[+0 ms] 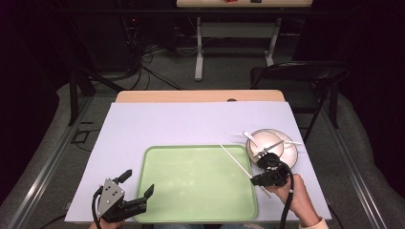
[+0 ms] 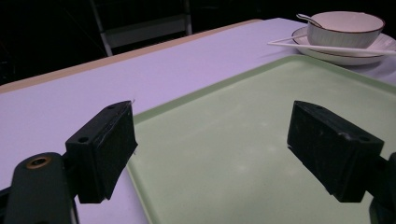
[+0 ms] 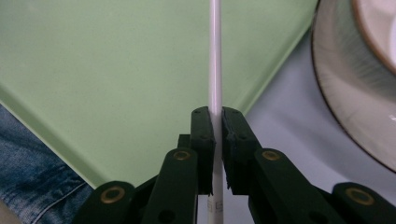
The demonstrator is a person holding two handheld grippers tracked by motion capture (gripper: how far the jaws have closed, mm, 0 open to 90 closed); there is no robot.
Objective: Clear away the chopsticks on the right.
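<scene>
A pale green tray (image 1: 196, 183) lies on a lavender sheet (image 1: 157, 124) that covers the table, and at its right edge sit a white plate (image 1: 289, 156) and, on it, a white bowl (image 1: 267, 142) with a dark rim. The right gripper (image 1: 261, 179) is at the tray's right edge, just in front of the plate, its jaws closed on a white chopstick (image 1: 234, 158) that slants up and left over the tray. The right gripper view makes that grip plain: the chopstick (image 3: 215, 70) runs straight up between the two black pads (image 3: 203, 135), pinched near its lower end, with the tray (image 3: 116, 70) beneath it and the plate (image 3: 345, 93) to the side; blue denim (image 3: 28, 154) shows past the tray's corner. The left gripper (image 1: 138, 186) hovers at the tray's near left corner with its jaws spread wide and nothing between them. The left gripper view adds what the high view blurs: a spoon (image 2: 309, 19) resting in the bowl (image 2: 344, 28) and a second chopstick (image 2: 327, 46) lying across the plate (image 2: 348, 55).
</scene>
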